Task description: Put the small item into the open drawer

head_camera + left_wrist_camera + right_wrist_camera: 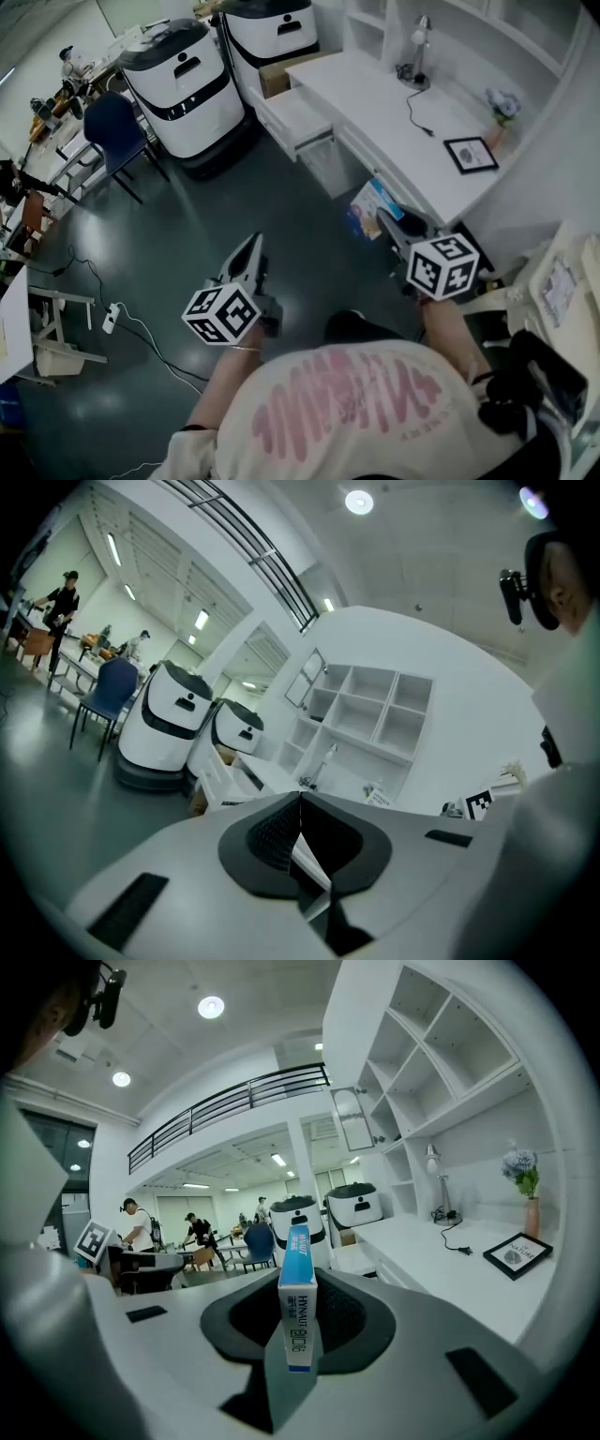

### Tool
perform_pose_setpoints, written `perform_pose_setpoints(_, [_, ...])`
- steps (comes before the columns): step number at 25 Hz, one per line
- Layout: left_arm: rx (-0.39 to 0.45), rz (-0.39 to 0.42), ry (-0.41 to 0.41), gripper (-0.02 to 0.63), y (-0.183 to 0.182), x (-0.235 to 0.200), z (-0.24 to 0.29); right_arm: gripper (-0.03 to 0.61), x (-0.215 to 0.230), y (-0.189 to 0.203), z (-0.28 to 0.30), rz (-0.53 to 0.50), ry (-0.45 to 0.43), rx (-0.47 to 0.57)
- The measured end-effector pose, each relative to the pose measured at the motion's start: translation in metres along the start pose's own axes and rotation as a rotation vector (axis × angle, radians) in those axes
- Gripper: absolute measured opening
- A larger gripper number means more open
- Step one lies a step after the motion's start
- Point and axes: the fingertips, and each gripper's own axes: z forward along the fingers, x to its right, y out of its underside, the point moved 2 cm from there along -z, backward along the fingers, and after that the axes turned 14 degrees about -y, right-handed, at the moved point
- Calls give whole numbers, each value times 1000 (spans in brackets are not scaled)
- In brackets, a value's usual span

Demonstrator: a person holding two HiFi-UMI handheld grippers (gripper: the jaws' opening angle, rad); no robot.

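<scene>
Floor (pixel 281 211) between right gripper (pixel 387 221) and drawer (pixel 294 119)

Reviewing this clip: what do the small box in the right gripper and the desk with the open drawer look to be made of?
The small box looks like printed cardboard, slightly glossy, with sharp folded edges and blue-and-white print. The desk and its drawer are probably painted or laminated board, a smooth, fairly matte white with uniform colour and no visible grain.

The table (pixel 394 122) fills the upper right of the frame, the open drawer (pixel 295 120) jutting from its left end. On the table a lamp (pixel 422 47) stands behind a picture frame (pixel 471 155). Two machines (pixel 178 84) stand left of the drawer. A small box (pixel 298 1297) sits between the fingers (pixel 352 1321) of the right gripper (pixel 386 220).
</scene>
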Motion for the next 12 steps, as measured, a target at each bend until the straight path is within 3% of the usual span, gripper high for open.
perform_pose_setpoints(6, [-3,-10,-11,31,-2,-14,36,95,33,-4,38,5,-9,-22])
perform_pose_setpoints(12, [51,-4,-42,31,-32,-23,95,95,83,-27,93,-1,-45,-28])
